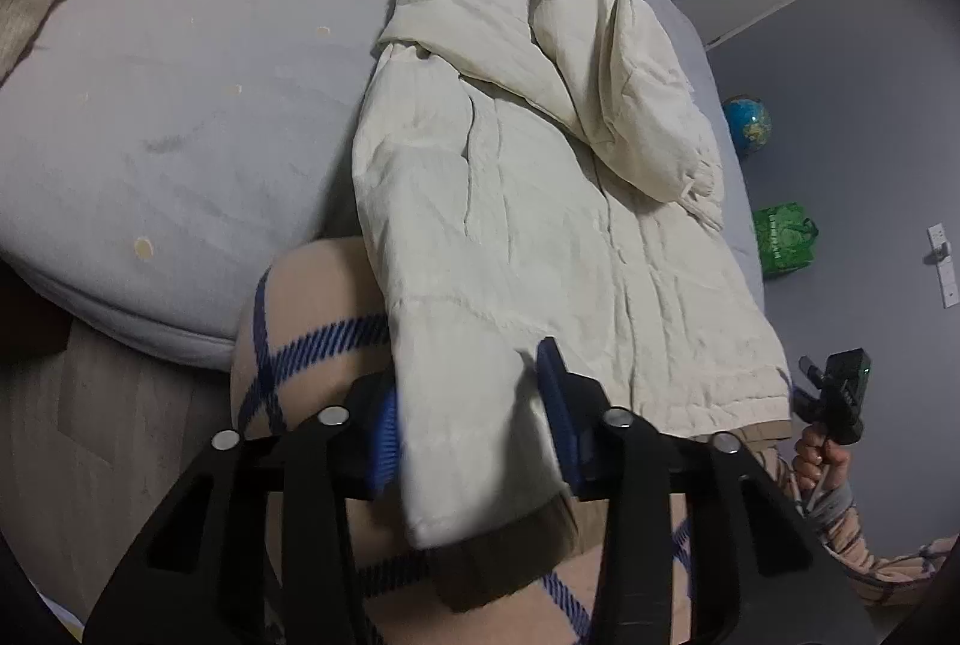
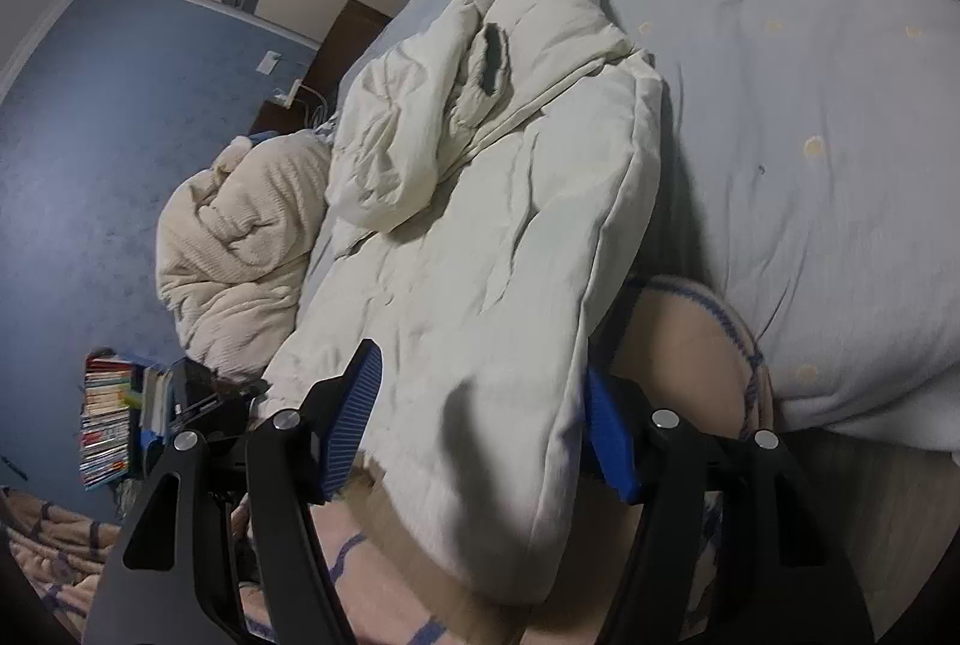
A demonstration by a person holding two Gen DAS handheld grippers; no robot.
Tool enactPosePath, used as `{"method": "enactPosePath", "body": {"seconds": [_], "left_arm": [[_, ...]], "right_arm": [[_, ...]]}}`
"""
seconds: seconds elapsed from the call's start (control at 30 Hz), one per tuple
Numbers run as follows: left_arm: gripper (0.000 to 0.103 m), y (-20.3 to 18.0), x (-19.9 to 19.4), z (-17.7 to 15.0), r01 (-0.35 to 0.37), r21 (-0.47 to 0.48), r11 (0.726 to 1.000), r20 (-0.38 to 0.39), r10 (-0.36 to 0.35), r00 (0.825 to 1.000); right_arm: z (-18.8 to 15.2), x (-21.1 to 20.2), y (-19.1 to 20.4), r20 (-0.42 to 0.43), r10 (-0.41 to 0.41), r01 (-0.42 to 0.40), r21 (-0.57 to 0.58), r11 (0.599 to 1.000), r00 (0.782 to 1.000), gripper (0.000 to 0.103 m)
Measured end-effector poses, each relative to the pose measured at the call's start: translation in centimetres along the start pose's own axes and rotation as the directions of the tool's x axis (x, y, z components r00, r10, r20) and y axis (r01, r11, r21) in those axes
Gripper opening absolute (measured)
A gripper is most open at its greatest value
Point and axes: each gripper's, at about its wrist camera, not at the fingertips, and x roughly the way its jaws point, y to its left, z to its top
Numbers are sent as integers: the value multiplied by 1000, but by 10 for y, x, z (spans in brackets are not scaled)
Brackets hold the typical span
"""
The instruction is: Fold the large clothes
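Each gripper, left gripper (image 1: 474, 423) and right gripper (image 2: 480, 417), pinches a near hem corner of the cream jacket (image 1: 540, 201); its length runs away toward the far side of the bed (image 1: 180, 105)

Cream-white quilted puffer jacket (image 1: 540, 201) (image 2: 480, 249) lies lengthwise on pale blue bed, sleeve folded across chest, hem overhanging bed edge, tan ribbed hem band showing.

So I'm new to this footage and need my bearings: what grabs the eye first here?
A big cream puffer jacket sprawls on the pale blue bed, its hem hanging off the near edge. Both the left gripper and right gripper have hem corners between their blue pads. Beyond, a globe sits on the floor.
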Motion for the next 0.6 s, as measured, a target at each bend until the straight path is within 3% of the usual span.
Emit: {"method": "enactPosePath", "body": {"seconds": [0.2, 0.33, 0.4, 0.5, 0.6], "left_arm": [[35, 8, 7, 2, 6, -37, 999, -2, -6, 1000], [35, 1, 11, 6, 3, -12, 1000, -17, -3, 1000], [23, -6, 13, 6, 27, 11, 1000, -35, -27, 999], [17, -13, 12, 1, 41, 44, 998, -40, -39, 998], [20, -11, 12, -3, 48, 28, 998, -39, -47, 998]], "right_arm": [[-11, -1, -6, -39, -8, 8, -1, 1000, 999, 44], [-13, 1, -5, -34, 16, -16, -2, 1000, 999, 31], [-13, 3, -3, -36, 28, -28, -17, 999, 999, 22], [-14, 5, 4, -26, 41, -43, -60, 997, 999, 18], [-12, 4, 6, -16, 60, -61, -63, 996, 998, 16]]}}
